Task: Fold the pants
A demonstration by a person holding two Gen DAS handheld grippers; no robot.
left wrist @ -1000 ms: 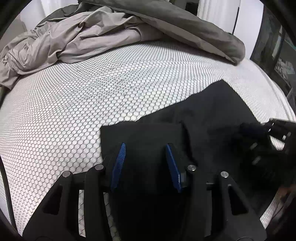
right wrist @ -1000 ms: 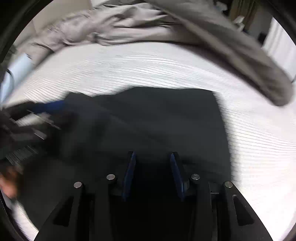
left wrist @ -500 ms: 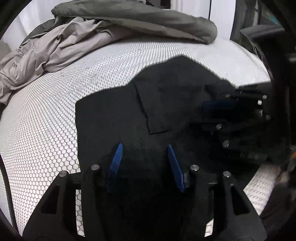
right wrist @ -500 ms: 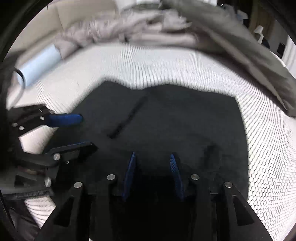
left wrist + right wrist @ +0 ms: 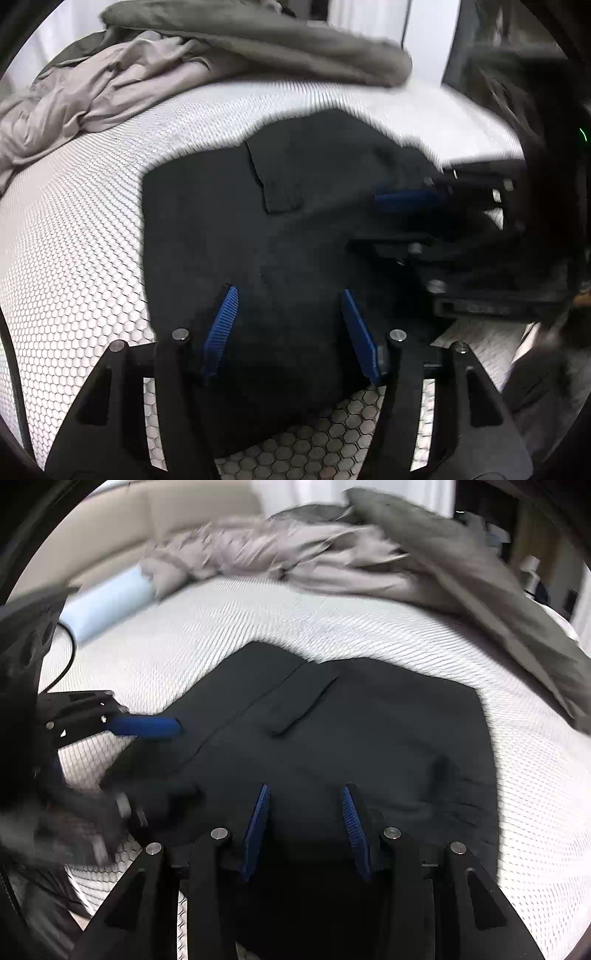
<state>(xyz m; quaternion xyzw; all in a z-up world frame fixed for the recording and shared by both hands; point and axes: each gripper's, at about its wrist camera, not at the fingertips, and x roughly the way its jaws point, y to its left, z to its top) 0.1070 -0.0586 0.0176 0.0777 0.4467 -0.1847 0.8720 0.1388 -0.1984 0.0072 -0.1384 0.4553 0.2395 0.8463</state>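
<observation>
Pants point(image 5: 295, 229), black, lie folded into a flat block on the white honeycomb mattress point(image 5: 74, 258), the grey bedding point(image 5: 221, 48) heaped well behind. Both tongs hover over the near edge, left gripper point(image 5: 288, 328) and right gripper point(image 5: 304, 827) each easing its jaws apart with nothing pinched. Looks like a fold just laid; next, I'd say, a fresh bite on an edge for another fold.
</observation>
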